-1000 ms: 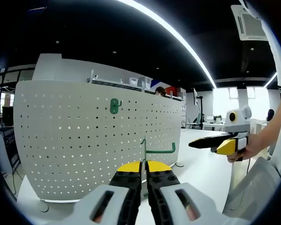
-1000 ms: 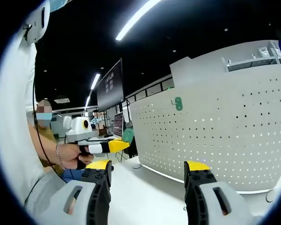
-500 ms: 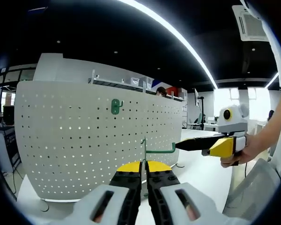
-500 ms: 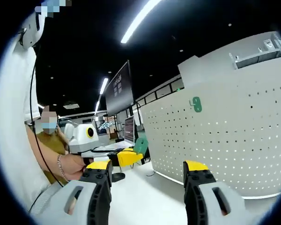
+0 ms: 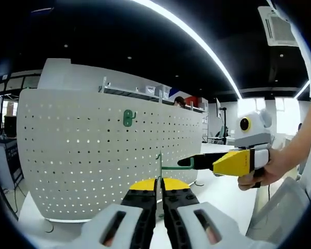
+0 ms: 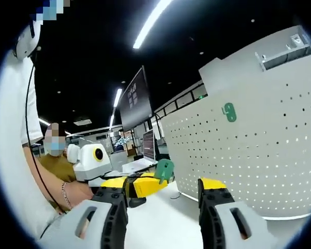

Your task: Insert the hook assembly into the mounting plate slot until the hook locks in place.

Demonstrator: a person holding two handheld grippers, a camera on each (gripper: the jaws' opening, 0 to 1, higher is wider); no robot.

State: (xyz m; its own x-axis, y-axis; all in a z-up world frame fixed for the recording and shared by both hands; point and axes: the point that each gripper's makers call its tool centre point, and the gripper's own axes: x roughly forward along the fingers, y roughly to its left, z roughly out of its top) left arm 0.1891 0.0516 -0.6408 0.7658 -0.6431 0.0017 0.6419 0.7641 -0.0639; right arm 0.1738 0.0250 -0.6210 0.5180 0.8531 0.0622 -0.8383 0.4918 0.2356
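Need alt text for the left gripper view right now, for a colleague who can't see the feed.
The left gripper, jaws shut on a green hook, faces a curved white pegboard where another green hook already hangs. From the right, the right gripper, held in a person's hand, reaches the held hook's curled tip.

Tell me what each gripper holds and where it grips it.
The left gripper is shut on the green hook, gripping its upright stem near the bottom. The right gripper is open, holding nothing.
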